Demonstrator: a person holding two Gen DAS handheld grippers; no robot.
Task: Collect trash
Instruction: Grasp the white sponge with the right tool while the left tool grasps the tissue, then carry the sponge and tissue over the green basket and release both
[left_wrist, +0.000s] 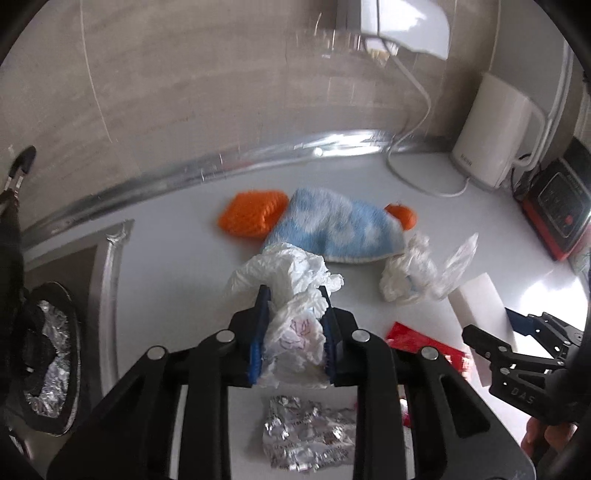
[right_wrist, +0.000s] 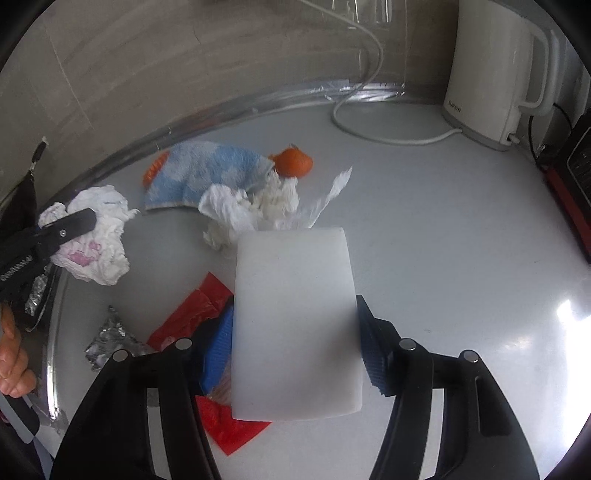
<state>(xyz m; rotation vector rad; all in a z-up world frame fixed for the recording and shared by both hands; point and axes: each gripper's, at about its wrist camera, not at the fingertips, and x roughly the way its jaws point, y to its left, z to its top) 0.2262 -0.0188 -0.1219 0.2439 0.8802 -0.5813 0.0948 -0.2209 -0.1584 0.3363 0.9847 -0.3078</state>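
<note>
My left gripper (left_wrist: 293, 317) is shut on a crumpled white tissue (left_wrist: 291, 295) and holds it above the white counter; it also shows in the right wrist view (right_wrist: 96, 236). My right gripper (right_wrist: 295, 343) is shut on a white foam block (right_wrist: 295, 325), seen at the right of the left wrist view (left_wrist: 480, 314). On the counter lie crumpled foil (left_wrist: 306, 435), a red wrapper (right_wrist: 195, 314), another white tissue wad (left_wrist: 402, 277) with clear plastic (left_wrist: 454, 266), and orange peel (right_wrist: 293, 160).
A blue-and-white cloth (left_wrist: 332, 229) and an orange knitted pad (left_wrist: 251, 214) lie at the back. A white kettle (right_wrist: 495, 70) with its cord and a red-edged appliance (left_wrist: 557, 206) stand at the right. A foil-lined burner (left_wrist: 48, 350) is at the left.
</note>
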